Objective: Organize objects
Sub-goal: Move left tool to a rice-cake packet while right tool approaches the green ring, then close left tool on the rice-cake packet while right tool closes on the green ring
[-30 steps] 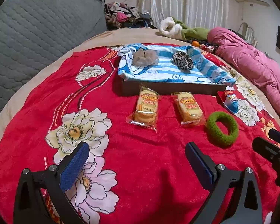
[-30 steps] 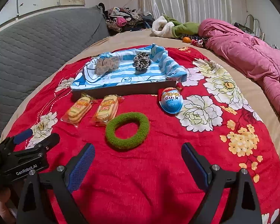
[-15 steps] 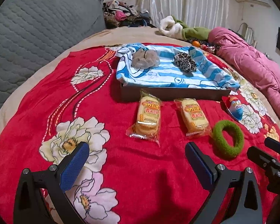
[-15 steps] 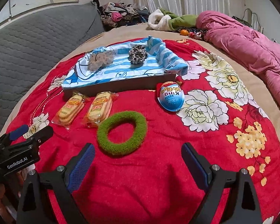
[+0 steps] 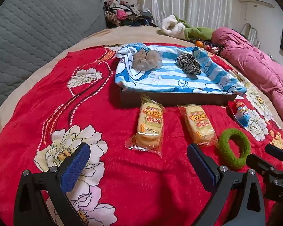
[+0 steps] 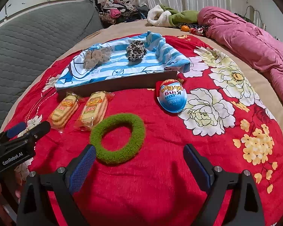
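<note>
Your left gripper [image 5: 135, 166] hovers over the red floral blanket [image 5: 107, 113] on the bed, blue-padded fingers [image 5: 75, 166] wide apart, nothing between them. Your right gripper [image 6: 139, 166] is likewise spread and empty. Landmark: the dark shallow tray [image 5: 175, 98] lined with a blue-and-white striped cartoon towel [image 5: 169, 77]. On that towel sit a beige gauzy scrunchie [image 5: 147, 60] toward the tray's left end and a leopard-print scrunchie [image 5: 188, 65] toward its right, apart from each other. Just in front of the tray's near wall lie two clear-wrapped packs of pale rice crackers with orange labels: the left cracker pack [image 5: 150, 128] nearly touches the wall, the right cracker pack [image 5: 199, 125] lies beside it with a gap between them. By the tray's near right corner rests a blue-and-white egg-shaped "King Egg" candy pack [image 6: 171, 98], red trim at its top. Further forward of the tray, just beside the right cracker pack, lies a fuzzy green ring-shaped scrunchie [image 6: 118, 138]; its near edge sits just beyond your right gripper's left finger, not between the fingers. In the right wrist view your left gripper shows at far left, near the left cracker pack, not touching it. A pink quilt [image 6: 254, 43] is bunched well off to the tray's right.
</note>
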Demonstrator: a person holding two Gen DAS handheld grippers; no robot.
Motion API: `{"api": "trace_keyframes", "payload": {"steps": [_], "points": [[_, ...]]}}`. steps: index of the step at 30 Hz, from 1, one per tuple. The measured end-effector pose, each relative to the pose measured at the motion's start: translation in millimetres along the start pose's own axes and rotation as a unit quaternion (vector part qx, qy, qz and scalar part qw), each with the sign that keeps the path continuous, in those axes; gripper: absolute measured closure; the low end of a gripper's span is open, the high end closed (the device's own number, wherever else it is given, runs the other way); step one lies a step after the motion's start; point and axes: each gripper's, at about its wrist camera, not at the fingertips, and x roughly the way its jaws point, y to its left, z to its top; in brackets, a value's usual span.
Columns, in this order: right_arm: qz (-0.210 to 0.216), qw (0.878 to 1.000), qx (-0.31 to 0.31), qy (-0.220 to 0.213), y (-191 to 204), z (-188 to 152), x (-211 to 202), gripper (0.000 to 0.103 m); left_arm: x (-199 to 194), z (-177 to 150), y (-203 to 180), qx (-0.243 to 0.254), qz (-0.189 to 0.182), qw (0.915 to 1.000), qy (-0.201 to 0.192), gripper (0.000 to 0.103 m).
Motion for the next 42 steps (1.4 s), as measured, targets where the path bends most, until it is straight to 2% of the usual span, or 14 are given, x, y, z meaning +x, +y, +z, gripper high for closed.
{"api": "trace_keyframes", "payload": {"steps": [15, 27, 29, 32, 34, 36, 42], "points": [[-0.011, 1.0, 0.002, 0.013, -2, 6, 22, 0.009, 20, 12, -3, 0.007, -0.013, 0.9999, -0.005, 0.001], [-0.017, 1.0, 0.004, 0.023, -3, 11, 37, 0.009, 48, 23, -4, 0.005, -0.017, 0.9998, 0.006, 0.001], [-0.02, 1.0, 0.005, 0.023, -4, 11, 39, 0.012, 52, 25, -5, 0.009, -0.018, 0.9998, 0.009, 0.004], [-0.015, 0.999, 0.008, 0.03, -6, 12, 43, 0.018, 60, 28, -7, 0.015, -0.019, 0.9996, 0.016, 0.014], [-0.016, 0.999, 0.007, 0.031, -6, 12, 45, 0.02, 64, 28, -6, 0.015, -0.024, 0.9993, 0.024, 0.029], [-0.015, 0.999, 0.008, 0.032, -7, 12, 46, 0.023, 72, 27, -6, 0.014, -0.033, 0.9985, 0.04, 0.037], [-0.018, 0.999, 0.002, 0.033, -6, 13, 49, 0.033, 77, 25, -8, 0.015, -0.043, 0.9979, 0.046, 0.055]]}}
